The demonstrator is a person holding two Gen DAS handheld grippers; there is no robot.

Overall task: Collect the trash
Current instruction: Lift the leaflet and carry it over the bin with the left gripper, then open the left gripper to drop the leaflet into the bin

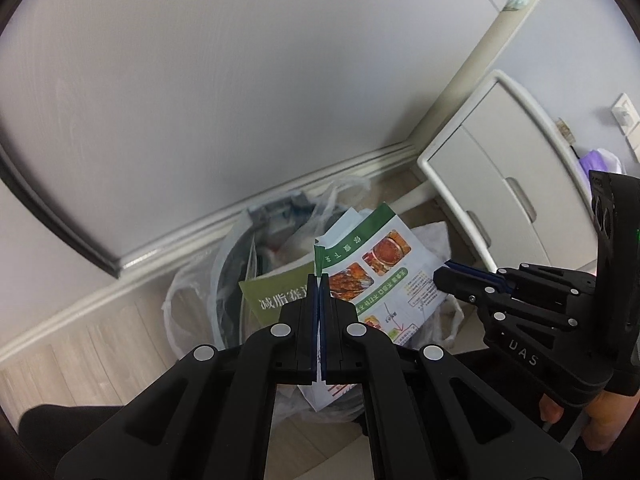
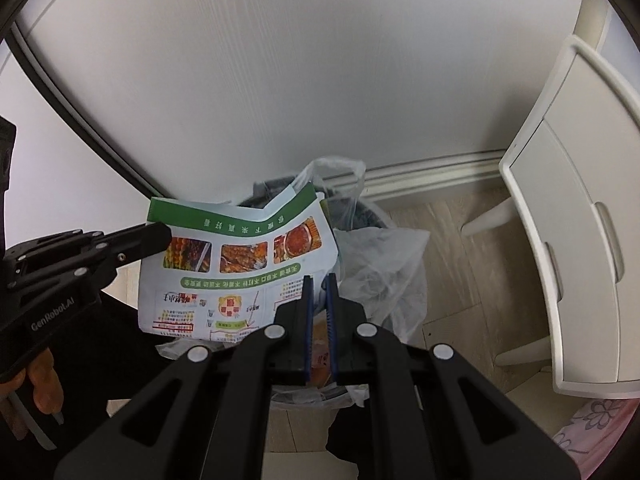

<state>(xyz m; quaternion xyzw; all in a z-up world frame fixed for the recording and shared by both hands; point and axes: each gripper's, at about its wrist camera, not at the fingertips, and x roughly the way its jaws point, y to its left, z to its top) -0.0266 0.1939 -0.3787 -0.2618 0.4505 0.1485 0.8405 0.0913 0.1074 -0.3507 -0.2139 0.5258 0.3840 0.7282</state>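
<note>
left tongs (image 1: 319,280) clamped on flyer (image 1: 384,264) edge; right tongs (image 2: 319,280) narrow, pinching its other edge | flyer spread between both, just above bin | bin (image 1: 236,280) with clear liner (image 1: 192,292), seemingly full | white cabinet (image 2: 572,240) beyond

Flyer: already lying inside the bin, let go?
No: both grippers, left gripper and right gripper, pinch the flyer above the bin.

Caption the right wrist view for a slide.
Both grippers, left and right, hold a food flyer over a bag-lined trash bin beside a white cabinet.
</note>
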